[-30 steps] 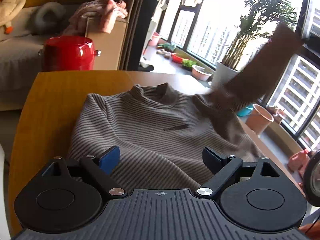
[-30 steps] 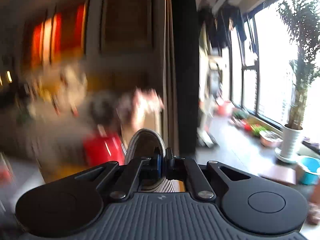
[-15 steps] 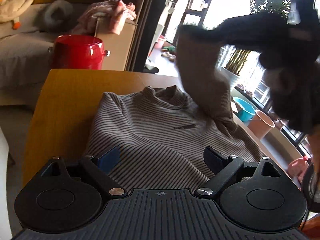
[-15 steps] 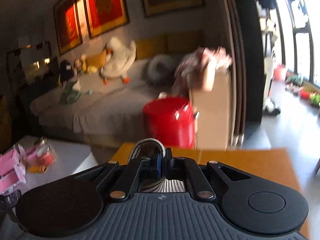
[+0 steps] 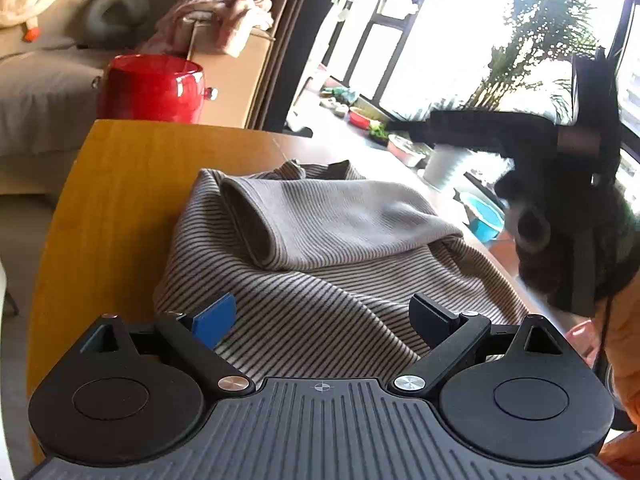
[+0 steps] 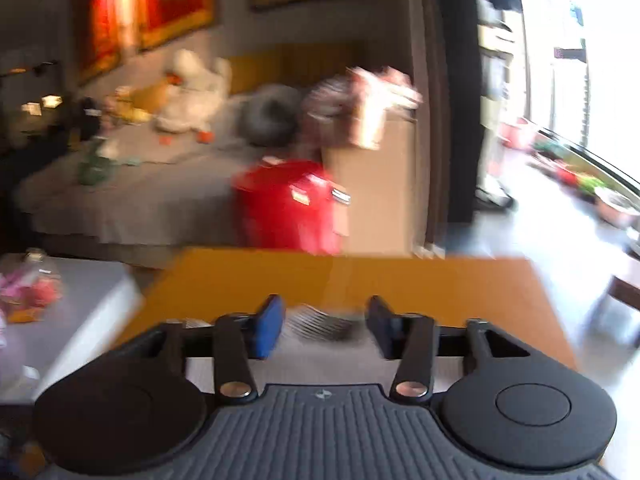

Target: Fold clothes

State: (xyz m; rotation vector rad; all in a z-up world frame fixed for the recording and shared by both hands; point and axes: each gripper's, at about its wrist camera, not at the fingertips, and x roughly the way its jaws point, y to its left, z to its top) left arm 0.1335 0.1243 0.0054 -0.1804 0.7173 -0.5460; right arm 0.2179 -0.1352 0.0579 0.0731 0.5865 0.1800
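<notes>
Left gripper [image 5: 322, 316] hovering low over sweater [image 5: 320, 280], fingers spread wide, nothing pinched, blue pad [image 5: 214, 316] and dark pad [image 5: 430, 316] sitting just above the striped cloth. Sweater lying on table [image 5: 120, 184], filling the gap between the left fingers and running on ahead of them. Sleeve [image 5: 332, 220] lying folded across the chest, just beyond the left fingertips, cuff opening facing the left-finger side. Collar peeking out past the sleeve. Right gripper [image 5: 404, 126] showing up and off to the right-finger side, dark and blurred, well above the cloth.

Right view blurred. Right gripper [image 6: 326, 326] standing partly open, jaws having just been opening, striped cloth [image 6: 320, 322] lying loose between the fingers, pads not pressing it. Bare table [image 6: 400, 284] stretching ahead of the fingertips. Red pot [image 6: 288, 208] sitting past the far table edge, box [image 6: 376, 200] beside it, sofa [image 6: 140, 200] off to the left-finger side.
</notes>
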